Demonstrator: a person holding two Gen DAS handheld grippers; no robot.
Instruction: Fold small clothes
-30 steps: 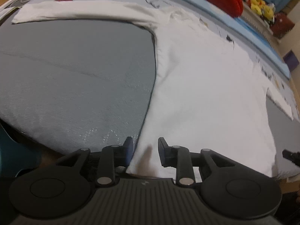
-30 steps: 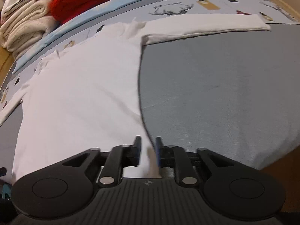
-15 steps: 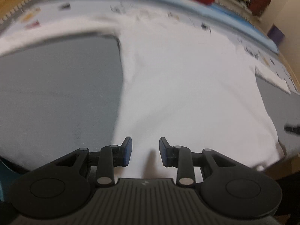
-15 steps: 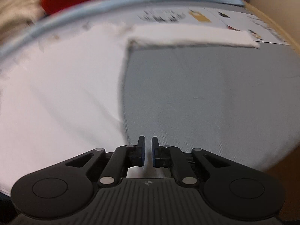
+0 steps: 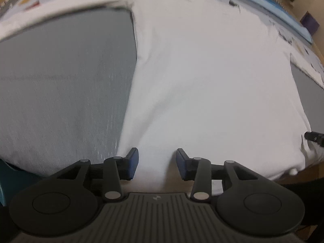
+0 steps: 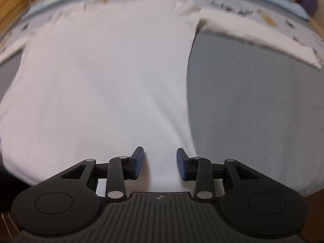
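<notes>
While both claws tip down over the near hem, jaws opening on each side. Left claw [image 5: 157, 162]: pads apart, shirt [image 5: 202, 81] cloth lying under the gap, nothing pinched. Right claw [image 6: 160, 162]: same story, pads parted, white cloth below and between, not pressed. Shirt spread flat ahead of both claws, long axis running straight away from them toward the collar at the far end. Left claw sits just inside the shirt's left side edge, grey cover [image 5: 60, 91] beginning right beside its left pad; right claw sits just inside the opposite edge, grey [image 6: 253, 111] off its right pad. Each hand nearest its own hem corner, then, so probably a hem-to-collar fold or a reset of the grip, a guess only. Sleeves stretched sideways at the far end, one [image 5: 60, 6] away to the left, one [image 6: 263, 36] away to the right. Right claw's tip just peeking in at the left camera's right edge. Soft, padded surface, likely a bed; patterned sheet [image 6: 232, 8] and a blue band beyond the collar. Frames slightly blurred.
</notes>
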